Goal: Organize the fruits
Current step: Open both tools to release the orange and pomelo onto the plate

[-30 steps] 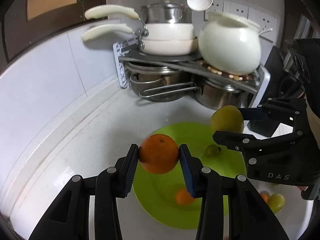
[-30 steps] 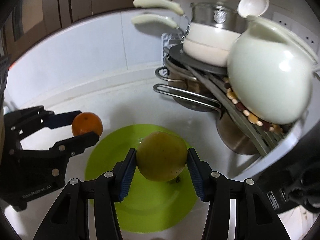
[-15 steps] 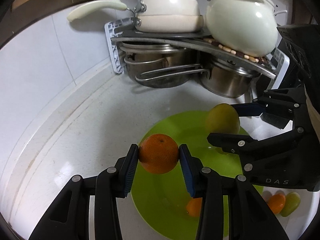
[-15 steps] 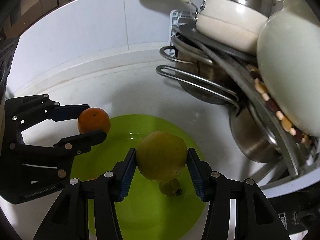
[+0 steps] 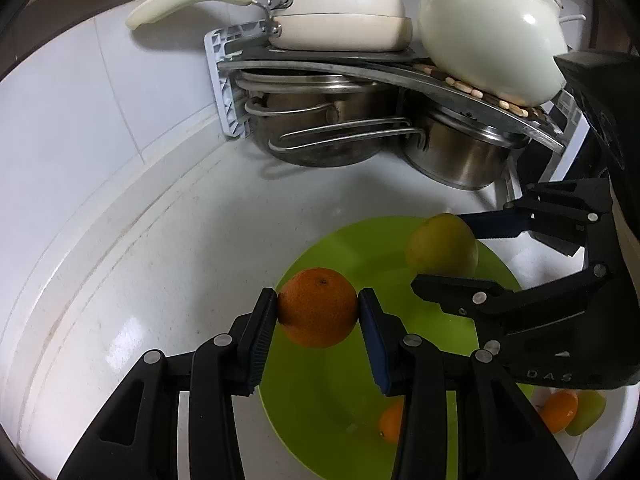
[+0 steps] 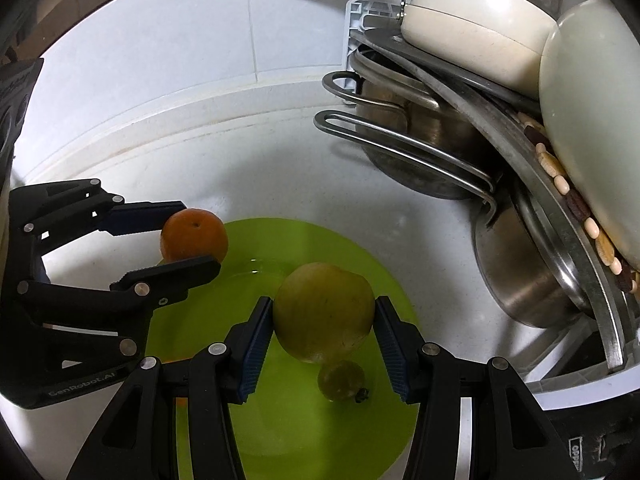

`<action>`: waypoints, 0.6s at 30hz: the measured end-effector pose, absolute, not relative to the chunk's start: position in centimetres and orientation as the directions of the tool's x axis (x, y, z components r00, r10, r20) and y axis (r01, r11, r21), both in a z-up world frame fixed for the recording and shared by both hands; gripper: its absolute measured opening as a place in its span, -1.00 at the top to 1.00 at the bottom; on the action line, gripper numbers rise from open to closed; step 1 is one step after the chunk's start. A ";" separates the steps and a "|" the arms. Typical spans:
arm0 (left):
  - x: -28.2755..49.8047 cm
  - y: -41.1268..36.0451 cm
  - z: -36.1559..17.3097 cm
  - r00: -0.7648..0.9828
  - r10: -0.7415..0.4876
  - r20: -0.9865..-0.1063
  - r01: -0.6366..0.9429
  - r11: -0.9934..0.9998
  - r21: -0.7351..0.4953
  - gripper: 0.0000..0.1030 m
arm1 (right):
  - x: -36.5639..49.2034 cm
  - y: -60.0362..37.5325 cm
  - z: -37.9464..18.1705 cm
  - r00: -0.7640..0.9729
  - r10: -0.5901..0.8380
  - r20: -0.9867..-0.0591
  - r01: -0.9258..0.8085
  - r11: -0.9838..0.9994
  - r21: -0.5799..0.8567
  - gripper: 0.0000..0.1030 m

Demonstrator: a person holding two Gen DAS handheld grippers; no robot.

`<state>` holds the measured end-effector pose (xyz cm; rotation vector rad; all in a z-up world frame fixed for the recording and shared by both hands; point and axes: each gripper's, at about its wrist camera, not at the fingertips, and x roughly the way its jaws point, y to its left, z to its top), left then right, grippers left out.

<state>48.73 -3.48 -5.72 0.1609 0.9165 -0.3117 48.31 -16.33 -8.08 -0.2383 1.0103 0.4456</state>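
My left gripper point(image 5: 318, 312) is shut on an orange point(image 5: 317, 306) just above the left rim of a lime-green plate point(image 5: 320, 400). My right gripper point(image 6: 324, 320) is shut on a yellow-green round fruit point(image 6: 323, 311) over the plate's middle point(image 6: 320, 432). From the right wrist view the left gripper point(image 6: 188, 236) with its orange point(image 6: 194, 238) hangs at the plate's left edge. In the left wrist view the right gripper point(image 5: 448, 252) holds the yellow-green fruit point(image 5: 442, 247). A small green fruit point(image 6: 341, 379) and a small orange point(image 5: 390, 420) lie on the plate.
A corner rack point(image 5: 400, 68) behind the plate holds steel pots point(image 5: 456, 152), cream pans point(image 5: 336, 12) and a white teapot point(image 5: 488, 28). Another orange point(image 5: 558, 410) and a green fruit point(image 5: 588, 414) lie on the white counter point(image 5: 160, 260) right of the plate.
Both grippers have sunk toward the plate with their fruits still held, and the rack has slid up in both views. The grips look unchanged.
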 end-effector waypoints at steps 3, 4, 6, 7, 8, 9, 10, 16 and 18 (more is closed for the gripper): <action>48.7 -3.4 -5.8 0.567 -0.194 -0.801 0.327 0.945 0.003 0.18 | 48.2 -16.2 -8.2 0.447 0.254 -0.858 -0.469 0.883 0.017 0.00; 48.6 -3.3 -5.7 0.573 -0.188 -0.798 0.323 0.946 0.009 0.13 | 48.2 -16.2 -8.3 0.446 0.255 -0.858 -0.469 0.883 0.019 -0.01; 48.4 -3.2 -5.4 0.583 -0.183 -0.792 0.318 0.948 0.016 0.05 | 48.3 -16.0 -8.3 0.451 0.254 -0.856 -0.469 0.883 0.015 -0.01; 48.4 -3.1 -5.3 0.587 -0.182 -0.789 0.314 0.949 0.015 -0.01 | 48.1 -16.0 -8.1 0.462 0.250 -0.851 -0.468 0.884 0.005 -0.02; 48.3 -2.9 -5.1 0.591 -0.182 -0.786 0.312 0.950 0.015 -0.03 | 48.1 -16.0 -8.0 0.469 0.243 -0.849 -0.465 0.885 -0.004 -0.06; 48.2 -2.8 -4.8 0.596 -0.181 -0.783 0.308 0.951 0.015 -0.06 | 48.0 -16.1 -7.8 0.473 0.239 -0.848 -0.462 0.887 -0.008 -0.08; 48.1 -2.7 -4.6 0.599 -0.180 -0.780 0.305 0.952 0.014 -0.07 | 47.8 -16.2 -7.6 0.476 0.245 -0.845 -0.459 0.889 -0.001 -0.09; 46.2 -2.5 -2.9 0.630 -0.184 -0.754 0.301 0.953 0.019 -0.14 | 46.4 -16.7 -6.0 0.522 0.242 -0.818 -0.433 0.901 -0.010 -0.09; 45.4 -2.5 -2.1 0.643 -0.189 -0.742 0.303 0.953 0.019 -0.17 | 45.5 -16.8 -5.2 0.543 0.241 -0.804 -0.424 0.905 -0.015 -0.09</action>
